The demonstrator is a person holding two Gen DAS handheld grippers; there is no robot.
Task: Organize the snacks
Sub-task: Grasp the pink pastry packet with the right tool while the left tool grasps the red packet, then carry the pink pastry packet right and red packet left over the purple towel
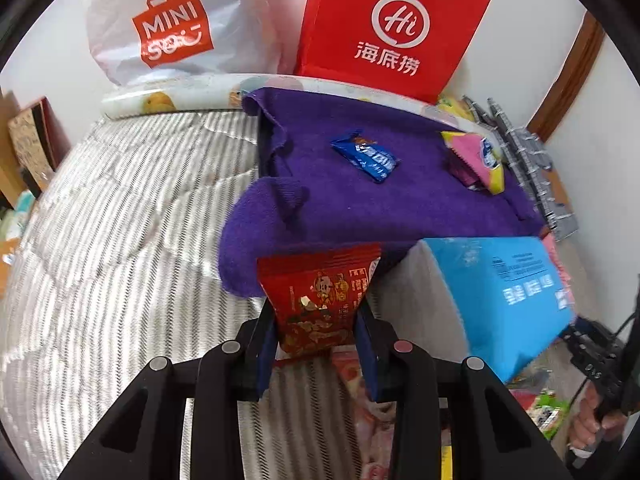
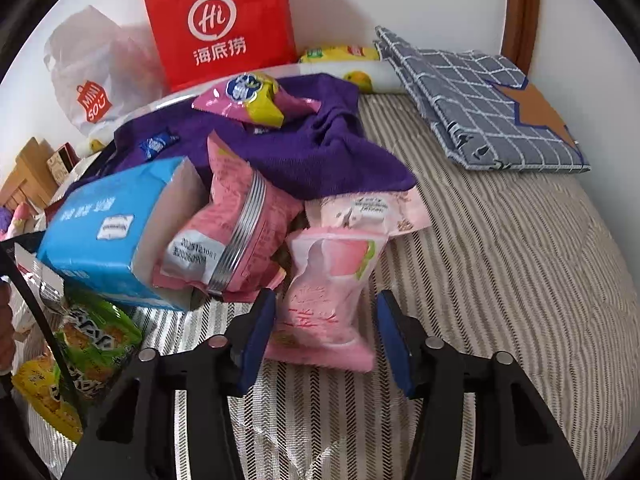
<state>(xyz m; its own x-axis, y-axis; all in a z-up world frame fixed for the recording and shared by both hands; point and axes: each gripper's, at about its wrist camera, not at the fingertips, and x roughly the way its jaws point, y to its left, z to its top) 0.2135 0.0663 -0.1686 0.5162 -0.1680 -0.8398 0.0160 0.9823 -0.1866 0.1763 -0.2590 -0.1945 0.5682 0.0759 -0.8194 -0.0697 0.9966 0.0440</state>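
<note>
Left gripper (image 1: 318,312) pinching crinkly red foil snack packet (image 1: 320,292). Right gripper (image 2: 326,320) spread around puffy pink peach-print snack pouch (image 2: 326,292), not pressing. Light, slippery, crushable; best gripped mid-body.

A red foil snack packet (image 1: 320,300) stands upright, pinched at its lower half between my left fingers (image 1: 266,344). A pink peach-printed packet (image 2: 324,300) lies on the striped bedding between my right fingers (image 2: 394,336), crumpled, near the blue box (image 2: 112,232).
</note>
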